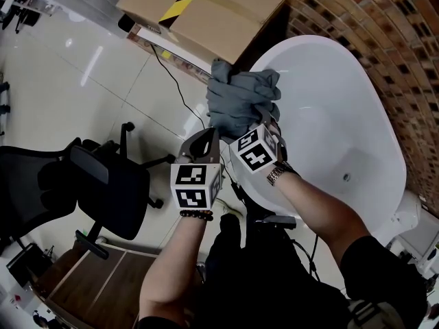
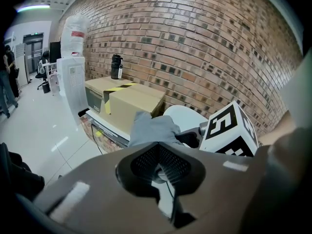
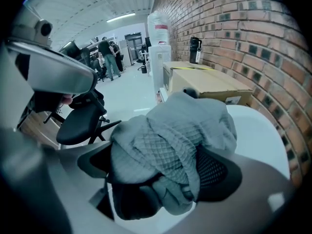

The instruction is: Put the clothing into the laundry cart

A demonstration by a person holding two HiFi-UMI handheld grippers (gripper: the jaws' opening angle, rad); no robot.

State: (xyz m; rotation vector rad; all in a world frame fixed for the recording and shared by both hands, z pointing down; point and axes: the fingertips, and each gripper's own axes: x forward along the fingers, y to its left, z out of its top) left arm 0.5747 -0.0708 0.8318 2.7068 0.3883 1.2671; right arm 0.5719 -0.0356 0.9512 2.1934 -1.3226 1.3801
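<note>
A bunched grey garment (image 1: 240, 101) sits over the near rim of the white tub-shaped cart (image 1: 329, 115). My right gripper (image 1: 241, 129) is under it. In the right gripper view the jaws stand wide, and the quilted grey garment (image 3: 170, 145) fills the gap of the right gripper (image 3: 165, 177) and drapes over both pads, with the white cart (image 3: 263, 130) just beyond. My left gripper (image 1: 208, 139) is beside the right one, on its left and a little lower, shut and empty. In the left gripper view the pads of the left gripper (image 2: 158, 155) meet, and the garment (image 2: 151, 128) shows ahead.
A cardboard box (image 1: 206, 12) with yellow-black tape stands against the cart's far left. A black office chair (image 1: 103, 184) is at the left on the tiled floor, and a cable (image 1: 175, 81) runs past it. A brick wall (image 1: 384, 33) lies behind the cart. A water dispenser (image 2: 70, 77) stands beyond the box.
</note>
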